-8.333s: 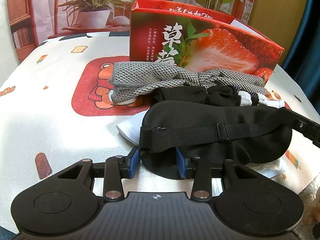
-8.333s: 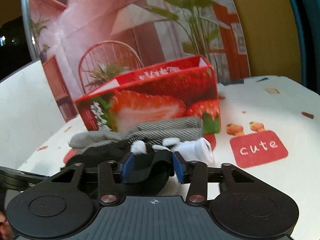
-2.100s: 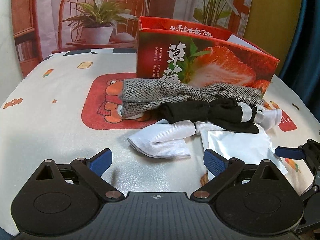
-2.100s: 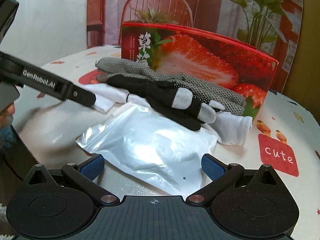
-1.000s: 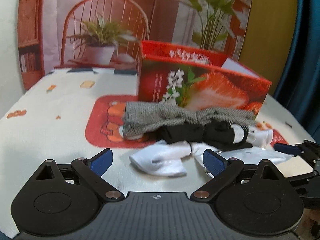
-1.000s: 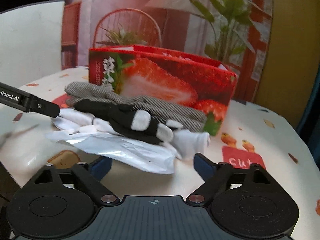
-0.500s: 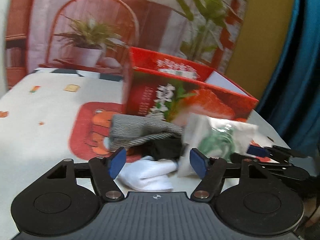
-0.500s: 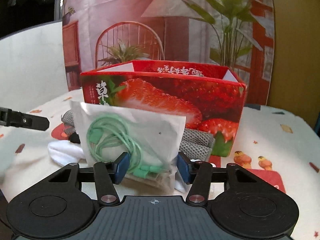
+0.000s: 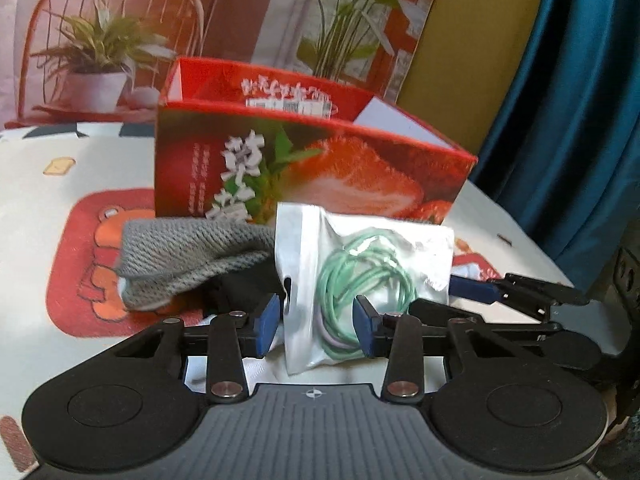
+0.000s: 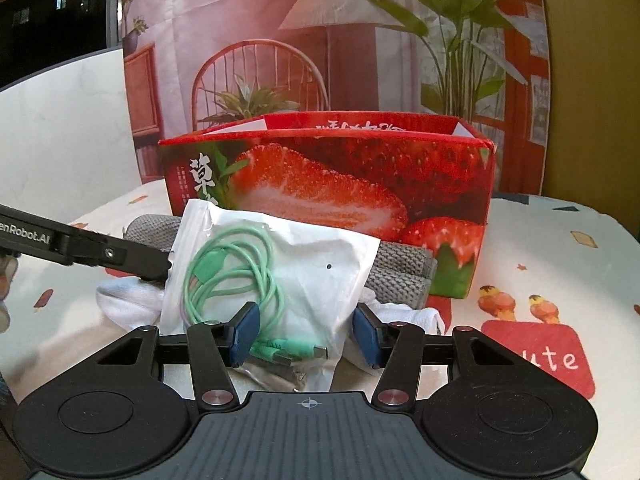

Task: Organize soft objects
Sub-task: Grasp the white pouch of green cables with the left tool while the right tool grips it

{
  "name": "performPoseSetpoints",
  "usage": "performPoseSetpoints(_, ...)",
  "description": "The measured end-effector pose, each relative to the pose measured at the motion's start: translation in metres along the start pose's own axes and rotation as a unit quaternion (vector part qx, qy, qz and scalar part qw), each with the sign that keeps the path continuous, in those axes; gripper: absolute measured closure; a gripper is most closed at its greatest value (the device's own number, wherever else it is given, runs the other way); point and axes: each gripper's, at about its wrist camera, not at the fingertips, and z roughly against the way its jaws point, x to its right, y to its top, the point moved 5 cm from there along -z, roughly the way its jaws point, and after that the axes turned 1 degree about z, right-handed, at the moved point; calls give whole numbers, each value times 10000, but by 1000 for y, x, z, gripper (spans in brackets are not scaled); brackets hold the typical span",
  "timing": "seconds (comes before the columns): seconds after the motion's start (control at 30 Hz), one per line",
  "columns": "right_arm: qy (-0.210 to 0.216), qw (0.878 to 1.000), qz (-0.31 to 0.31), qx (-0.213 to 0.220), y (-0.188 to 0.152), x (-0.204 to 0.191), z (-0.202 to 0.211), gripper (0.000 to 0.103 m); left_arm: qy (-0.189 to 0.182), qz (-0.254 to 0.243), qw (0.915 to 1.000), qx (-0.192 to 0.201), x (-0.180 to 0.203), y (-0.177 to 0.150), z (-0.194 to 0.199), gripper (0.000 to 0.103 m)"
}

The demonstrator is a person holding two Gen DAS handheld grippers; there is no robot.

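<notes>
A clear plastic pouch (image 10: 280, 276) with a coiled green cable stands upright between both grippers, in front of the red strawberry box (image 10: 360, 176). My right gripper (image 10: 306, 336) is closed on its lower part. My left gripper (image 9: 316, 324) has its jaws around the pouch (image 9: 360, 280) from the other side; contact is unclear. Grey knit gloves (image 9: 188, 260), a black glove (image 9: 240, 292) and white socks (image 10: 128, 300) lie on the table behind the pouch.
The open strawberry box (image 9: 304, 176) stands behind the pile. The tablecloth has red cartoon patches (image 9: 84, 264) and a "cute" patch (image 10: 540, 356). A blue curtain (image 9: 580, 100) hangs at the right, and the table edge is near it.
The pouch was lifted off the table by my right gripper and stood upright. My left gripper's jaws have narrowed and moved in around the pouch.
</notes>
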Motion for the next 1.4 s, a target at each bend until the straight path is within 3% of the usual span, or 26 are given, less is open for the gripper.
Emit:
performPoseSetpoints(0.37, 62, 9999, -106, 10, -4, 2, -3, 58, -19, 90, 9998, -156, -2, 3, -25, 60)
performPoseSetpoints(0.6, 116, 9997, -228, -32, -6, 4, -6, 60, -107, 402, 9991, -110, -6, 0, -29, 57)
performPoseSetpoints(0.83, 128, 9995, -271, -51, -6, 4, -7, 60, -52, 361, 9993, -83, -1, -2, -27, 57)
performPoseSetpoints(1.0, 90, 9997, -206, -50, -5, 2, -6, 62, -283, 420, 9985, -193, 3, -5, -23, 59)
performPoseSetpoints(1.27, 98, 9999, 45, -77, -3, -13, 5, 66, -254, 407, 9986, -241, 3, -17, -4, 81)
performPoseSetpoints(1.4, 160, 9997, 18, -160, -3, -17, 9, 71, -212, 368, 9986, -320, 3, -21, -1, 81)
